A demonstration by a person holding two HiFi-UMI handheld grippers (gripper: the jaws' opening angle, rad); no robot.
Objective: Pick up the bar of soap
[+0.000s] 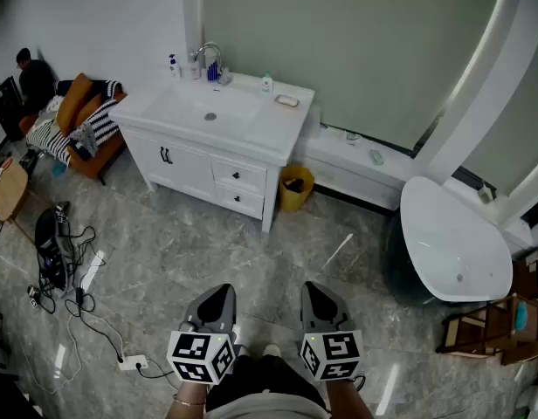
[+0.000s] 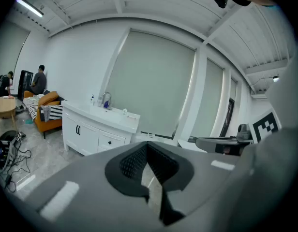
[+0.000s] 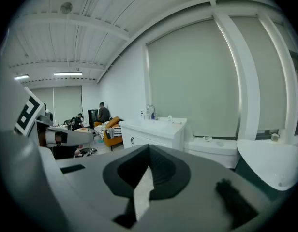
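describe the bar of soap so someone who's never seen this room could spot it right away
Find the white vanity cabinet standing against the wall. On its top, past the sink basin and toward the end nearer the white bathtub, lies the bar of soap. Unlike the upright bottles around the faucet, it is a low, pale oblong lying flat.

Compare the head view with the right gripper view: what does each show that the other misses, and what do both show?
Only the head view shows the yellow bin beside the sink cabinet and the power strip with its cables on the floor. Only the right gripper view shows the ceiling lights. Both show the sink cabinet, the tap, the white bathtub and the orange sofa.
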